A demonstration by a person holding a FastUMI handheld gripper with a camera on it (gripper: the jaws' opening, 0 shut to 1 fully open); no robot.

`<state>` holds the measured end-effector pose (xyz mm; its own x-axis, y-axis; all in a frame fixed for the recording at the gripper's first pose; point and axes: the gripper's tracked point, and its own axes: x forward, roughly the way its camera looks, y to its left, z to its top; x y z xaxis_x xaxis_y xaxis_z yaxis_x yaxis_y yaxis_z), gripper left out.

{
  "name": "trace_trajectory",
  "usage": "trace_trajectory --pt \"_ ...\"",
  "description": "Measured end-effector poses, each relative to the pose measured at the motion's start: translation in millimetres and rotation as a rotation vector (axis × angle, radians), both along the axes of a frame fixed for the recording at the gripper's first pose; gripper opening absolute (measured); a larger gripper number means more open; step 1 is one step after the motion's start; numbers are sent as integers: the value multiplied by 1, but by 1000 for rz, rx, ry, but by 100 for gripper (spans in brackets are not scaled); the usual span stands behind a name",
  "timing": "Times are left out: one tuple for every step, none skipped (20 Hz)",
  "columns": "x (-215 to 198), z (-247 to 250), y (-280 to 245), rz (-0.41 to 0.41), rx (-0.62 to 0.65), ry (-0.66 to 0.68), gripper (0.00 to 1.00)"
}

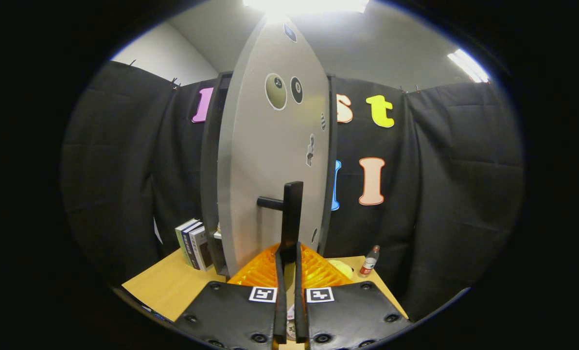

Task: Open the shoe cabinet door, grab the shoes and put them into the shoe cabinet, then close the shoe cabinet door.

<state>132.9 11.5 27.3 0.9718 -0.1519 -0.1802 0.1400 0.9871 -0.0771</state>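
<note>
The grey shoe cabinet door, dotted with stickers, stands straight ahead and very close. Its black handle is an upright bar on a short stub. My gripper is shut on the lower end of that bar, with an orange finger pressing on each side. The cabinet's dark frame shows on both sides of the door. I see the door at an angle, and how far it is swung I cannot tell. A yellow object lies on the table just beyond my right finger, mostly hidden.
The cabinet stands on a light wooden table. Several upright books lean by its left side. A small bottle with a red label stands at the right, near the table's edge.
</note>
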Motion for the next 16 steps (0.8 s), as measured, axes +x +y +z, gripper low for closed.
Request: trace_trajectory --pt "0 0 -6 -13 -9 1 8" --pt "-4 0 -12 -26 -10 3 8" --pt "-9 0 -22 -44 5 -5 7" --pt "-11 0 -29 -53 21 -5 6" --pt "-14 1 -40 -63 25 -6 5" --pt "-15 1 -52 -74 19 -5 3" --pt "-15 2 -66 -86 10 -7 2" --pt "-16 1 -78 -93 11 -8 2" --pt "-15 -2 -84 -82 41 -13 2" --pt "-15 -2 -87 -72 72 -18 2" --pt "-14 -2 -93 -70 77 -20 2" --pt "-15 -1 -101 -59 79 -26 2" --pt "-15 0 -103 -52 93 -27 2" --pt "-15 -2 -106 -48 97 -29 2" --pt "-16 -3 -109 -43 96 -33 2" --pt "-16 -2 -111 -44 93 -36 2"
